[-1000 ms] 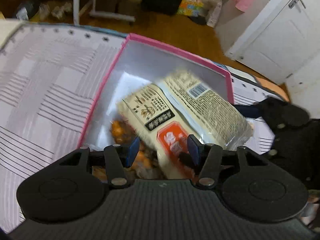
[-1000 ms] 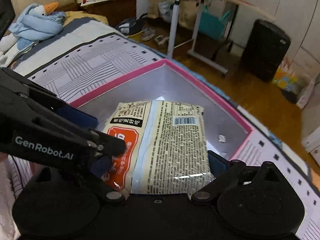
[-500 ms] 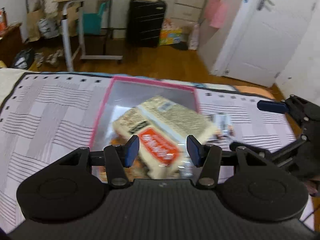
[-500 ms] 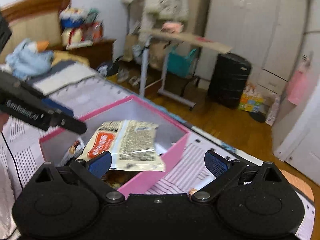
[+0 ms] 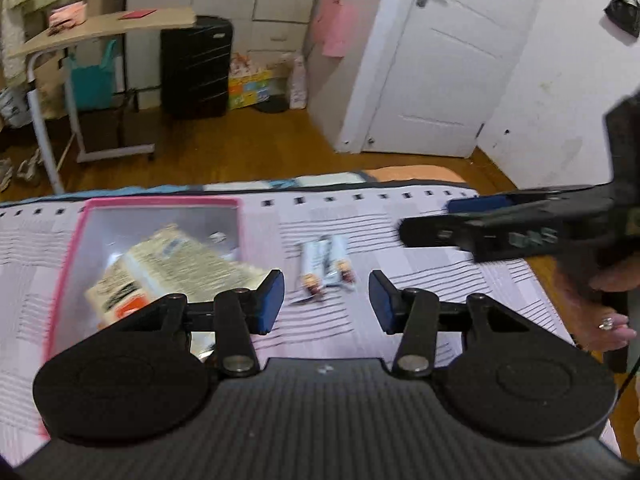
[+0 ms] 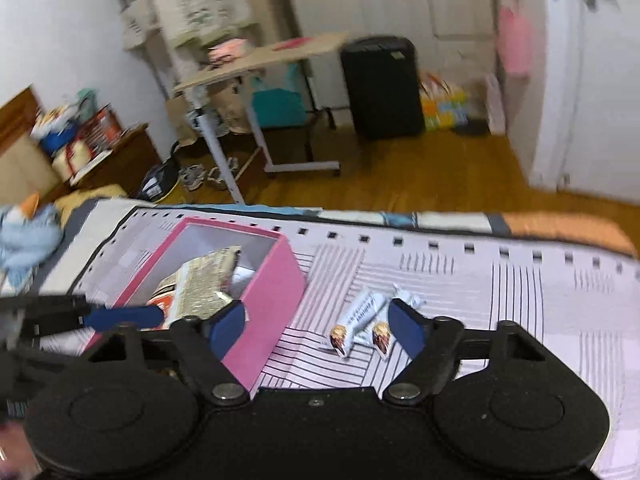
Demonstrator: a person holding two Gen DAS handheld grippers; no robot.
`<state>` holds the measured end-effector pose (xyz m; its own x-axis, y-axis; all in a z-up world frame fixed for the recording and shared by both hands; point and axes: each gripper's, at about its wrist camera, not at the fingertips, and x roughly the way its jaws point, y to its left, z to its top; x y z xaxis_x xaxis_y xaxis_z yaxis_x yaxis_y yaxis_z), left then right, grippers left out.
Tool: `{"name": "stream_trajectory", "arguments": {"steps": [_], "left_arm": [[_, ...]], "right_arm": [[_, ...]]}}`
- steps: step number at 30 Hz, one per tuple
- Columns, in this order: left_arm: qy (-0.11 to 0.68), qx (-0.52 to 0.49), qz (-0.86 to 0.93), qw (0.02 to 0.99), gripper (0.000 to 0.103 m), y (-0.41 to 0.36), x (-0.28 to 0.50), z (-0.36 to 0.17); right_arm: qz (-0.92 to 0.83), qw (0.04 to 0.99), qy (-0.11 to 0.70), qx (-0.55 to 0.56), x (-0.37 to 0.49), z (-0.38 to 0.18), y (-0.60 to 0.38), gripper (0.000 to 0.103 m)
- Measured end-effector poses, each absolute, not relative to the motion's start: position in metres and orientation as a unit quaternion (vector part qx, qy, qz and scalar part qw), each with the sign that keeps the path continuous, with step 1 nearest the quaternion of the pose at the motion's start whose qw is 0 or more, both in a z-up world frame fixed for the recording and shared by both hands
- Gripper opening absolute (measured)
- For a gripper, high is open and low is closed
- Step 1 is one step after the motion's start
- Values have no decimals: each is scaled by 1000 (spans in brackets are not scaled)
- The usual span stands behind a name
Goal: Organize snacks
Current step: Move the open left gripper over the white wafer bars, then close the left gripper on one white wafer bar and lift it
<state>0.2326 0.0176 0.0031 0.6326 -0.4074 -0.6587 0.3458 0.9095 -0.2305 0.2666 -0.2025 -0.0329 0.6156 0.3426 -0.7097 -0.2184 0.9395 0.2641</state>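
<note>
A pink box (image 5: 84, 216) sits on the striped bedcover with a beige noodle packet (image 5: 172, 264) lying inside on other snacks. Two small white snack bars (image 5: 326, 264) lie side by side on the cover to the right of the box. My left gripper (image 5: 326, 300) hovers above and short of the bars, its jaws closing with nothing between them. My right gripper (image 6: 316, 326) hangs over the cover between the box (image 6: 276, 280) and the bars (image 6: 360, 316), its jaws also closing on nothing. The packet (image 6: 200, 280) shows over the box rim.
The bed's far edge (image 6: 400, 218) drops to a wooden floor. Beyond stand a rolling desk (image 5: 100, 28), a black suitcase (image 5: 196, 68) and a white door (image 5: 452, 60). A blue plush toy (image 6: 24, 236) lies at the left. A hand (image 5: 612, 312) holds the right gripper.
Both grippers have pulled back and up from the pink box, leaving the noodle packet inside. The right jaws have narrowed. Both views now take in the two snack bars.
</note>
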Motion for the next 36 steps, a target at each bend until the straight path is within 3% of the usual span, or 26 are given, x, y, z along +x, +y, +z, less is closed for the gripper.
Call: {"name": "stream_trajectory", "arguments": {"steps": [7,25,30,36], "left_arm": [[369,-26,-198,908,41,-40,253,-35],[437,6,-98,894,38,-79,335,-148],[452,9,-77,888,38,-75,347,-167],[457,-3,-81,886,34,-73,344,-171]], "right_arm": [[134,872,449,140,306,-92,-226,56],[136,840,487,198,369,-207,-229,56],[125,861,463,168,362,-204,-224,42],[112,870,457,148,348,-193,-231,39]]}}
